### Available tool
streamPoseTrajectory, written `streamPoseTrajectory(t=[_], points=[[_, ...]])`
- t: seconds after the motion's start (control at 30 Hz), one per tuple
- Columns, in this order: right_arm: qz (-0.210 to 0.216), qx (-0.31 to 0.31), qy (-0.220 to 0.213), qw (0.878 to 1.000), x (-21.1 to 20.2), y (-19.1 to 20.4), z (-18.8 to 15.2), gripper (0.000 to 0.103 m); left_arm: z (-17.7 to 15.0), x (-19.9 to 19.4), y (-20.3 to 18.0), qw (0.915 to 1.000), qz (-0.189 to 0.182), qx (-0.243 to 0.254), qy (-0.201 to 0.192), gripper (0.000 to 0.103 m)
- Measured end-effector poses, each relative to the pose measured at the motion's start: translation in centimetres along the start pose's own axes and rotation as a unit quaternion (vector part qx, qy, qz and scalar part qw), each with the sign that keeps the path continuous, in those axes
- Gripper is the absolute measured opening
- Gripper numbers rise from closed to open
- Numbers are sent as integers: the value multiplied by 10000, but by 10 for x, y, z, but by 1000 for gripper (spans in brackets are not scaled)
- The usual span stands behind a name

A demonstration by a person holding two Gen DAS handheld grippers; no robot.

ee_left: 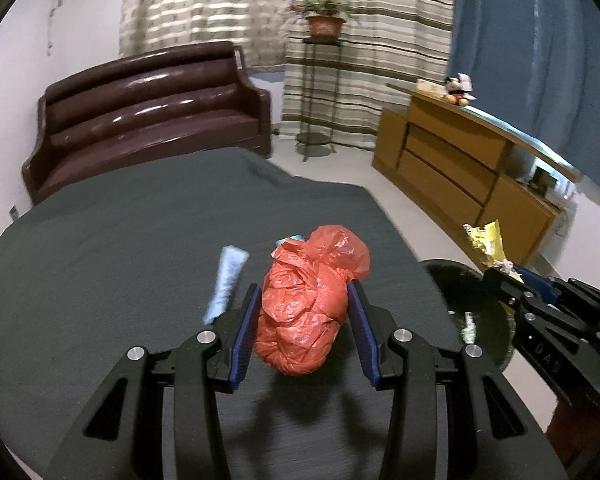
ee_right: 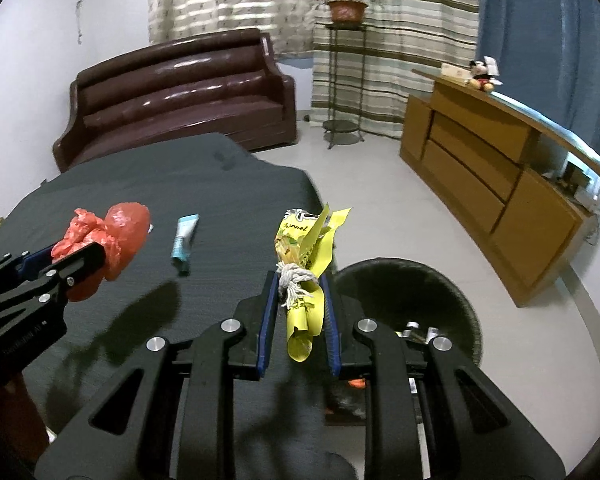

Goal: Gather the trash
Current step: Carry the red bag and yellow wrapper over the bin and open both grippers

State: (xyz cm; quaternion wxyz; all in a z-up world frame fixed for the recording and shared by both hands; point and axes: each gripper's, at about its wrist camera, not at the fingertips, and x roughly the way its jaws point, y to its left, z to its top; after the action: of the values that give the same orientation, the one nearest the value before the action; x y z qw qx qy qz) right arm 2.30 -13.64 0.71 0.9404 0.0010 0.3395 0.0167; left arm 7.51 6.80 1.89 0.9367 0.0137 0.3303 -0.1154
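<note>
Carrying two bits of trash at once right now: my left tool (ee_left: 304, 312) is clamping the crumpled red plastic bag (ee_left: 308, 300), and my right tool (ee_right: 300, 312) is squeezing the yellow snack wrapper tied with white string (ee_right: 306, 268). Both are hanging above the dark grey worktop (ee_left: 120, 248). The round black woven bin (ee_right: 412, 292) is sitting just beside its edge, so I'm guessing the next bit is swinging over it and letting go. The pale blue tube (ee_right: 184, 240) is lying on the worktop, waiting.

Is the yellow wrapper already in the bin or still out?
Out. The right gripper is shut on the yellow wrapper, held above the table edge beside the black bin, not inside it.
</note>
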Motion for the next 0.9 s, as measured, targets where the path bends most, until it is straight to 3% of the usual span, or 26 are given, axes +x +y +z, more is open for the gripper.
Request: streamPoseTrajectory(t=[0.47, 0.9], points=[[-587, 390, -102, 9975, -5, -69, 0, 21, 6, 18, -70, 9978, -468, 448, -121, 44], [-771, 699, -49, 9946, 6, -106, -11, 21, -5, 41, -113, 9958, -535, 745, -18, 44]])
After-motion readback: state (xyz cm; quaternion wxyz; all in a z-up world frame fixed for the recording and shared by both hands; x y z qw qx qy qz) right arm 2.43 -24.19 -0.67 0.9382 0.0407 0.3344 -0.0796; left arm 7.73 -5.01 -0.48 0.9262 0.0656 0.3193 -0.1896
